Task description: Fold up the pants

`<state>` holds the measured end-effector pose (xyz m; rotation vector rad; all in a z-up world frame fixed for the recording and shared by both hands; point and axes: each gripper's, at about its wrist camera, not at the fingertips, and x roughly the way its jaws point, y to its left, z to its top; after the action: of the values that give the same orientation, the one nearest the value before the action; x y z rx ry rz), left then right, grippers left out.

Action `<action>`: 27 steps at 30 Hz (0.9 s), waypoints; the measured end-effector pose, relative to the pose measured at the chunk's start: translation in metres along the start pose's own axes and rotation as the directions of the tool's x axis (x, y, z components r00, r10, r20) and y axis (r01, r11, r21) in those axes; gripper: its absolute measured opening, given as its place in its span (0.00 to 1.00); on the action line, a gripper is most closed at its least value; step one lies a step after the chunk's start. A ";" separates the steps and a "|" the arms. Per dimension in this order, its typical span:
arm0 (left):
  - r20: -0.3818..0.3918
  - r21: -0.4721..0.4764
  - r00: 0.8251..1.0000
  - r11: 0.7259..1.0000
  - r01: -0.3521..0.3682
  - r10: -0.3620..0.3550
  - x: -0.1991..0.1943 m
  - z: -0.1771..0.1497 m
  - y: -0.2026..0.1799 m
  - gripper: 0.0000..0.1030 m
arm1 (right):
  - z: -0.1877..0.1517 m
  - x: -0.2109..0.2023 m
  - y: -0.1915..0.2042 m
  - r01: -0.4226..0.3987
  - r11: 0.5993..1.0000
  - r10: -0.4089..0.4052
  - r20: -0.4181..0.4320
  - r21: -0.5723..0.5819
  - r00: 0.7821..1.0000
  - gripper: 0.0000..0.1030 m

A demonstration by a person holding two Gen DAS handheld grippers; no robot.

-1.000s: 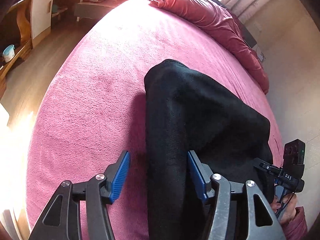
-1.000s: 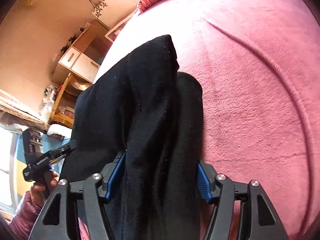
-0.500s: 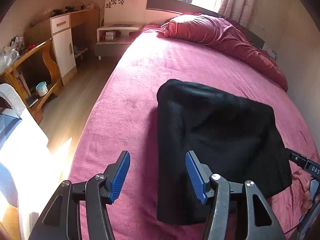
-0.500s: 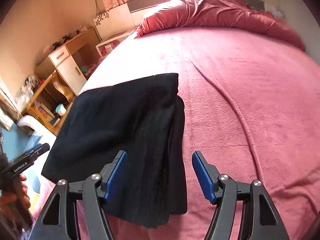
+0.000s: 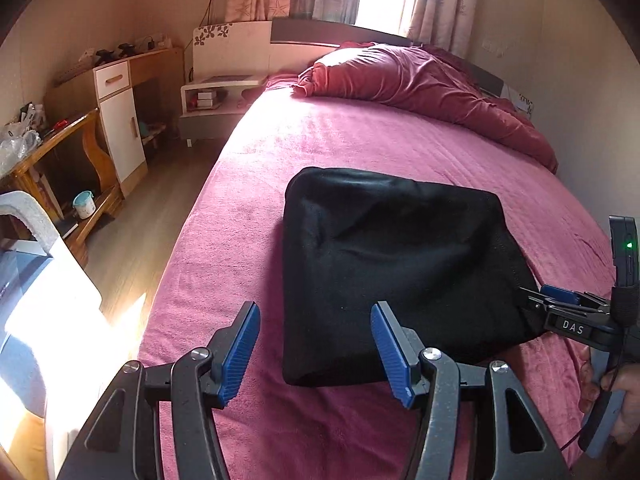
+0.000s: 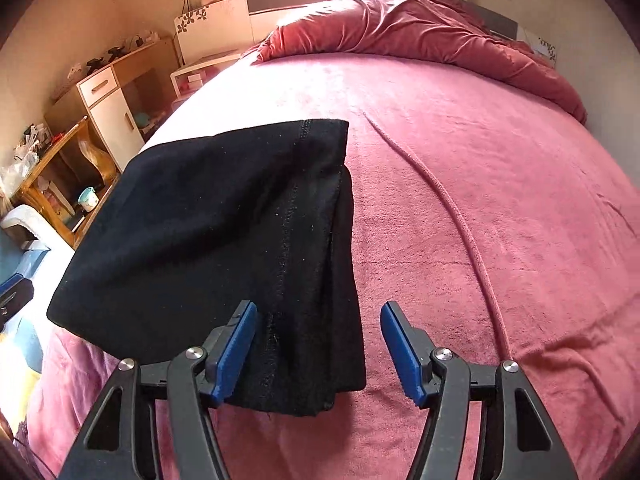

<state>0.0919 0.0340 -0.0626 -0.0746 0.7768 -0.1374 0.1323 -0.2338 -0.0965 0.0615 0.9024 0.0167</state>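
Note:
The black pants (image 5: pixel 392 264) lie folded into a flat rectangle on the pink bed (image 5: pixel 360 140). My left gripper (image 5: pixel 316 312) hovers open above their near left corner, with no fabric touching its blue pads (image 5: pixel 240 348). In the right wrist view the pants (image 6: pixel 224 220) spread to the left, their stitched right edge running down between the fingers. My right gripper (image 6: pixel 318 312) is open above that edge, not pressing on it. It also shows in the left wrist view as the right gripper (image 5: pixel 560 304), at the pants' near right corner, held by a hand (image 5: pixel 616 392).
A crumpled red quilt (image 5: pixel 420 84) lies at the head of the bed. A long raised crease (image 6: pixel 460 220) runs across the bedspread right of the pants. Left of the bed are wood floor (image 5: pixel 140 232), a white nightstand (image 5: pixel 216 96), a cabinet (image 5: pixel 116 120) and a wooden desk (image 5: pixel 60 148).
Both grippers have lifted and drawn back from the pants, tilting up so the room shows. The pants, which filled the space between the jaws, now lie flat and smaller below them.

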 end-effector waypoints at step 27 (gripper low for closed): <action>0.078 -0.065 0.996 0.997 -0.042 0.047 -0.064 -0.048 -0.006 0.58 | -0.057 -0.088 0.075 0.087 0.993 -0.097 0.142 0.074 0.985 0.72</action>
<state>0.0119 0.0370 -0.0517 -0.1216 0.7031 -0.0671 0.0341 -0.1595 -0.0579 0.0828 0.7591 -0.1038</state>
